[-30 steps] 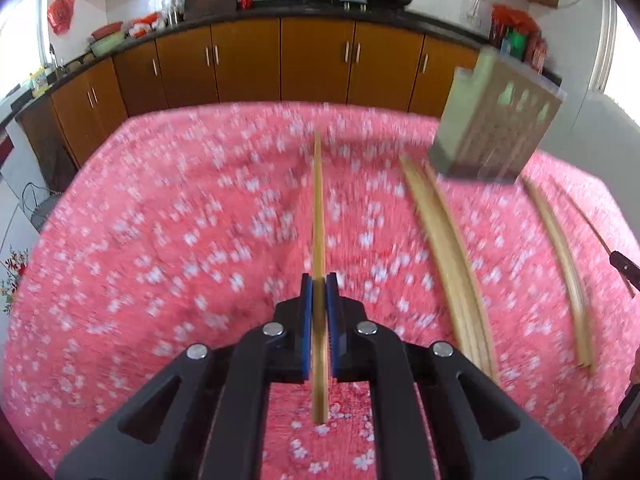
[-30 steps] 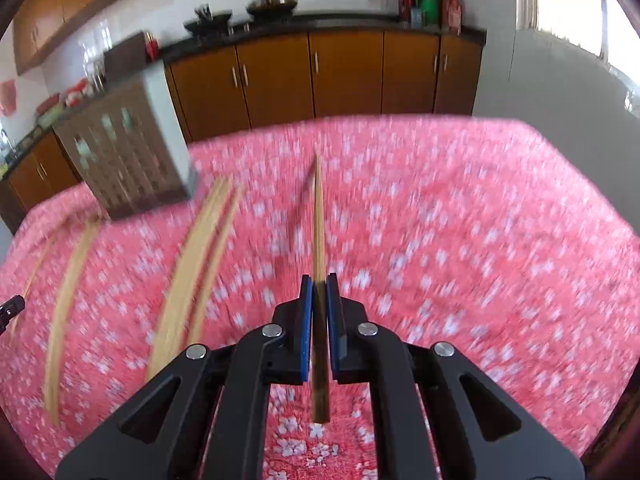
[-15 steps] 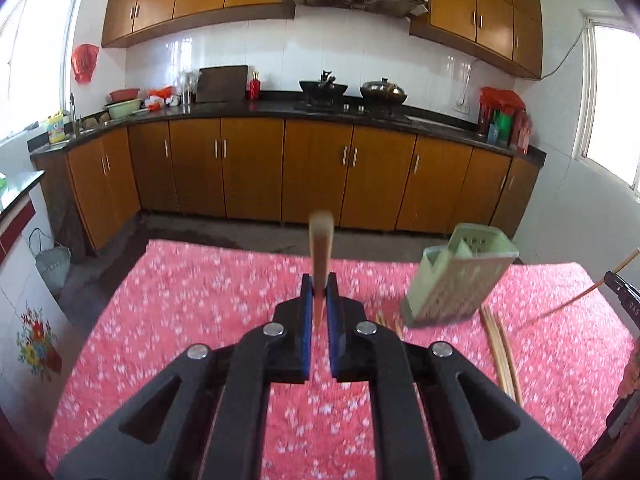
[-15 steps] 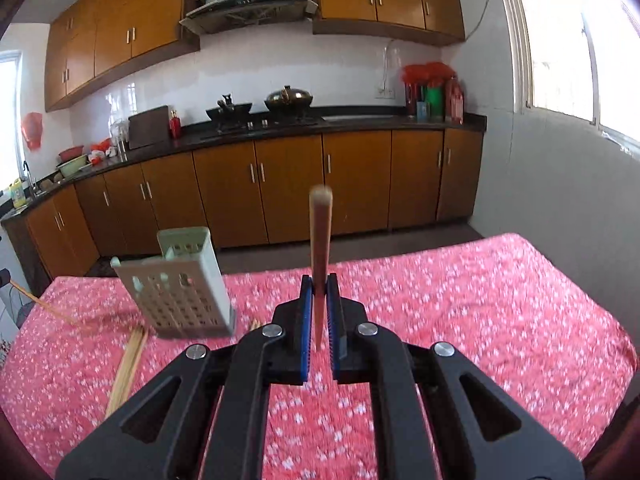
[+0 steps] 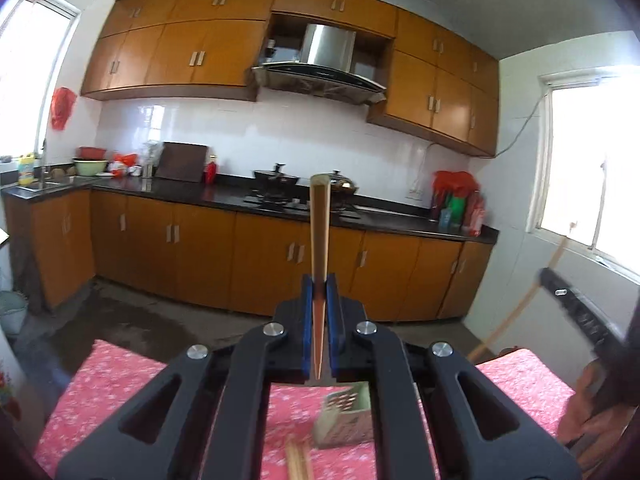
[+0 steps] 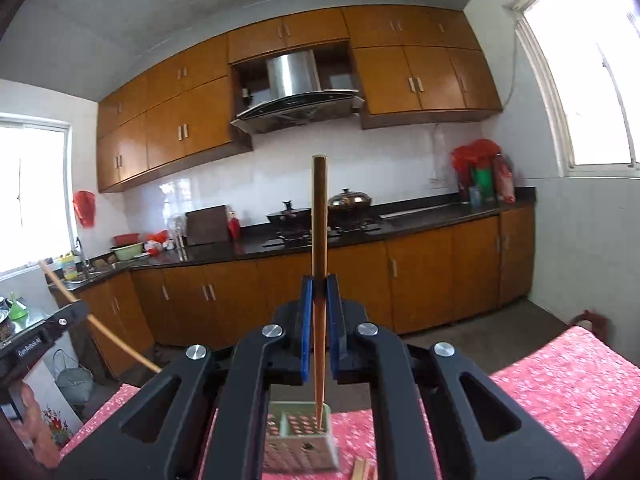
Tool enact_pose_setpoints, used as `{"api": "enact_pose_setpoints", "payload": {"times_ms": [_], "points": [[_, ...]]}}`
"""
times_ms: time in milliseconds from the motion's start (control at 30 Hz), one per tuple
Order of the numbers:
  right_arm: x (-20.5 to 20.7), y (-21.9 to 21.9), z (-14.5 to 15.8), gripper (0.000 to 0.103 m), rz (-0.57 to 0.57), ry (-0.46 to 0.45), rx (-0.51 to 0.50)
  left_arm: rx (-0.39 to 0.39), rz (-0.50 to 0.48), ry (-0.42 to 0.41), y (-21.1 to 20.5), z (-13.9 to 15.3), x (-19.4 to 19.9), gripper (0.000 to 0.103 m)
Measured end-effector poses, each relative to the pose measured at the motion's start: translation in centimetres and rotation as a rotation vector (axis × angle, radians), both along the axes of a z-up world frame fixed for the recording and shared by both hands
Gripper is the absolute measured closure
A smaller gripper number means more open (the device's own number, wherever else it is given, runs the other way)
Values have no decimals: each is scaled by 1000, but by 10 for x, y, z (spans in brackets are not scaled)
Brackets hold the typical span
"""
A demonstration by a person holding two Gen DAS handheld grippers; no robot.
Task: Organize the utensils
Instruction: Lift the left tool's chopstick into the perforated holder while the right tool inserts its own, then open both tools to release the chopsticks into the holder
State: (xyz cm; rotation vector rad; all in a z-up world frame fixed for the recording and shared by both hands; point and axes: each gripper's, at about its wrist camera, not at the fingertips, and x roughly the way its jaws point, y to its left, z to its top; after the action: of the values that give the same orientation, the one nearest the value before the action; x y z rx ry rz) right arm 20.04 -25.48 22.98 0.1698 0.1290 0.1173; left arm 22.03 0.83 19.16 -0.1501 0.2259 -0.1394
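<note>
Left wrist view first: biggest thing in sight is the kitchen itself, a long run of orange-brown cabinets [image 5: 256, 256] under a black countertop [image 5: 224, 196], with a steel range hood [image 5: 320, 64] above the stove and bright windows on both sides. Below that sits the table with its pink flowery tablecloth [image 5: 120, 384], only the near part showing under the rig.

On the cloth stands the pale green perforated utensil holder [image 5: 344, 416], upright with its mouth facing up, low in the frame and just right of centre. A few loose chopsticks [image 5: 296, 460] lie on the cloth just beside it.

The left gripper [image 5: 319, 320] is clenched on one chopstick [image 5: 320, 220], which sticks out ahead along the fingers with its thick end leading. The right gripper [image 6: 319, 320] is doing the same thing, clamped on its own chopstick [image 6: 319, 220]. In the right wrist view the holder [image 6: 300, 436] sits almost dead centre under the jaws, and the thin rear tip of that stick lines up over its open top.

So my read: the holder is below and slightly ahead of both claws, and both sticks point roughly level while the slot wants them vertical. Each would need tipping upright before dropping in. The right hand looks the better lined up, so I'd guess it goes first. Whether that tip is already inside the rim, I can't tell.
</note>
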Motion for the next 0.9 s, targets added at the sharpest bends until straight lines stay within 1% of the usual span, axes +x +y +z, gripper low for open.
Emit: {"api": "enact_pose_setpoints", "payload": {"times_ms": [133,233,300,400,500,600,667,733,800,833,900], "points": [[25,9,-20,95,8,40,10,-20,-36,32,-21,-18,25,95],[44,9,-42,95,17,107,30,-37,-51,71,-27,-36,39,95],[52,9,-54,95,28,148,25,-37,-59,105,-30,-50,50,95],[51,11,-63,95,41,180,17,-38,-68,159,-33,-67,61,95],[52,12,-69,94,59,206,37,-43,-65,181,-31,-76,63,95],[51,8,-70,94,68,223,48,-41,-67,184,-32,-78,61,92],[47,5,-67,94,66,218,50,-38,-61,175,-31,-76,57,89],[39,1,-61,93,64,201,53,-45,-54,162,-28,-74,49,84],[29,-3,-55,81,52,177,46,-54,-41,144,-23,-70,38,80],[21,-6,-52,71,42,161,45,-62,-35,132,-19,-66,32,79],[9,-15,-46,69,17,140,45,-75,-25,111,-11,-62,20,77]]}}
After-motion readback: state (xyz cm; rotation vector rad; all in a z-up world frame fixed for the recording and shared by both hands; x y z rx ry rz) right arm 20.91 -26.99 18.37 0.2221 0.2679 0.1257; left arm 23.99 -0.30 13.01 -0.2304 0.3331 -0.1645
